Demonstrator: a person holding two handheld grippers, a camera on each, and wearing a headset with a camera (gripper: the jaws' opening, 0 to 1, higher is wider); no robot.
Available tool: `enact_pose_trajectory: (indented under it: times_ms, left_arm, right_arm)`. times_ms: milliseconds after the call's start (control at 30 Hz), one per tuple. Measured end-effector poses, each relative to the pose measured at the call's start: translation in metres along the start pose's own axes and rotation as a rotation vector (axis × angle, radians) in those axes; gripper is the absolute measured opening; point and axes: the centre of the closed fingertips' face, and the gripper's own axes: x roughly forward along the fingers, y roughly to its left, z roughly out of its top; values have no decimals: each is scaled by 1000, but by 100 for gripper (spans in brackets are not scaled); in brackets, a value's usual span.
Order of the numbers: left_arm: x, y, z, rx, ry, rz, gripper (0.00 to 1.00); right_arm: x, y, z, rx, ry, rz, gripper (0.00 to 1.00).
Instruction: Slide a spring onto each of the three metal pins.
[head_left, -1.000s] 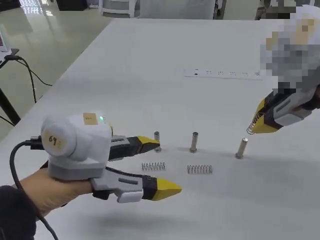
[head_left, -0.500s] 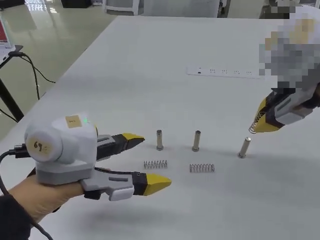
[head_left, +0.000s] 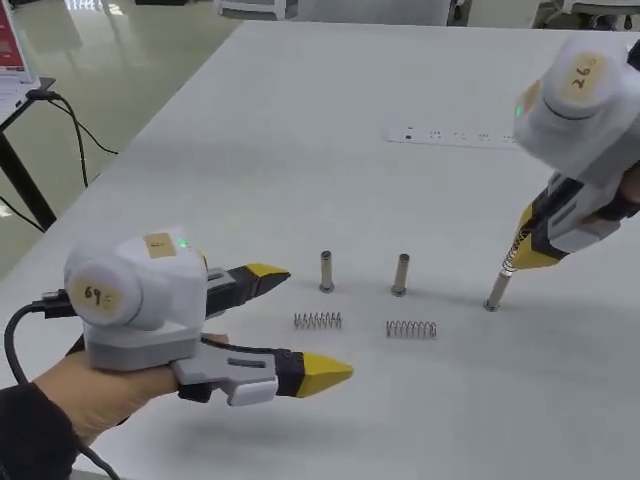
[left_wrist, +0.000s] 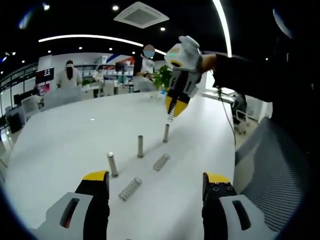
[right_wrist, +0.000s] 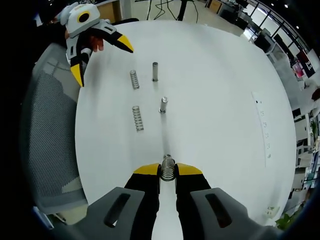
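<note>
Three metal pins stand in a row on the white table: left pin (head_left: 326, 272), middle pin (head_left: 401, 275), right pin (head_left: 495, 290). My right gripper (head_left: 522, 256) is shut on a spring (head_left: 513, 253), held tilted, its lower end at the top of the right pin. From the right gripper view, that spring (right_wrist: 168, 167) sits between the shut jaws, over the pin. Two loose springs (head_left: 318, 320) (head_left: 411, 328) lie flat in front of the left and middle pins. My left gripper (head_left: 305, 322) hovers open to the left of the left pin, holding nothing.
A white power strip (head_left: 450, 137) lies farther back on the table (head_left: 300, 150). A black cable (head_left: 70, 150) hangs beyond the table's left edge. People stand by distant desks (left_wrist: 70, 75) in the left gripper view. A mesh chair (right_wrist: 50, 150) stands beside the table.
My right gripper has lowered the spring until its end meets the right pin's top. My left gripper has drawn back to the left, away from the left pin.
</note>
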Motion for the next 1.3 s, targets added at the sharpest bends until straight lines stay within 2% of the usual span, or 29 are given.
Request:
enact_pose_trajectory:
  times_ms: [833, 1300]
  left_arm:
    - [2, 2, 0, -6, -3, -1, 73]
    - [3, 2, -1, -4, 4, -4, 73]
  right_arm:
    - [19, 0, -7, 26, 38, 21, 8]
    - [46, 1, -14, 54, 50, 31, 8]
